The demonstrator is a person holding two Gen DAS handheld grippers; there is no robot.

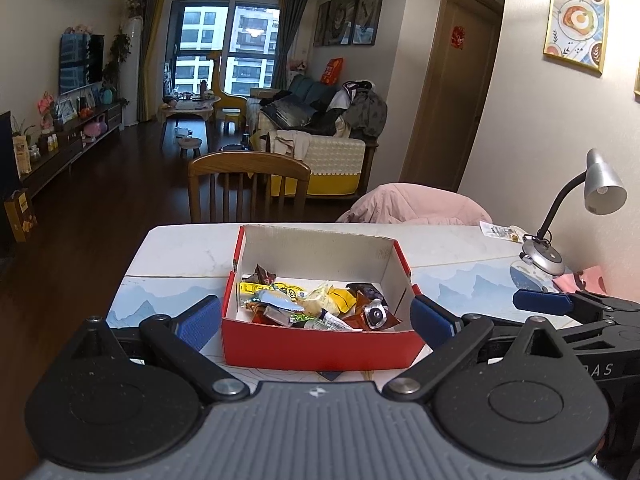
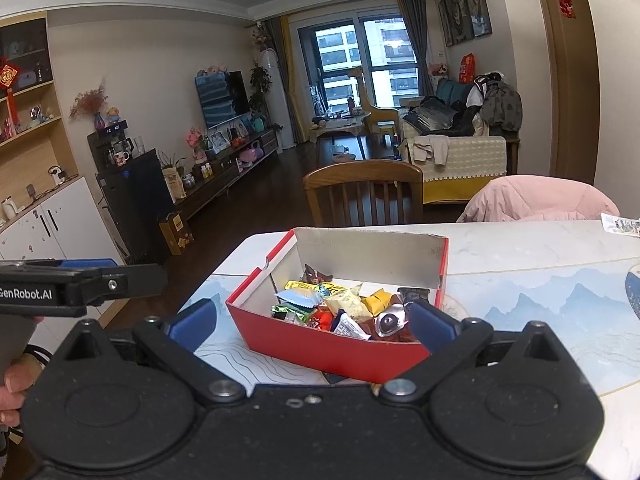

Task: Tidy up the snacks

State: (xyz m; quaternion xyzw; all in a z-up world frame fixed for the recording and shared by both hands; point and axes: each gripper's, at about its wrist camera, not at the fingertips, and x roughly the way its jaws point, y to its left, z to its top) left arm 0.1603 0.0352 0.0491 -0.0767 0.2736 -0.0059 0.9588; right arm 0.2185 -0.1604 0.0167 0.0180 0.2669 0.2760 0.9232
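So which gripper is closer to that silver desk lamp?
The right. The right gripper sits just in front of the desk lamp; the left gripper is farther left, facing the red box.

Red box (image 1: 320, 346) with white interior; snacks (image 1: 316, 302) in yellow, green, brown and silver wrappers; worktop (image 1: 180, 256) white marble with blue mountain print; blue gripper pads (image 1: 198, 322).

A long living room with a dark wood floor (image 1: 120, 200) runs back to a tall window (image 1: 228, 48) hung with grey and yellow curtains, daylight and apartment blocks showing through it. A television (image 2: 222, 98) hangs on the left wall above a low cabinet, opposite a sofa (image 1: 320, 148) heaped with clothes. A wooden chair (image 1: 248, 184) stands at the marble-patterned bench (image 1: 180, 256), where a silver desk lamp (image 1: 576, 208) sits by the cream wall.
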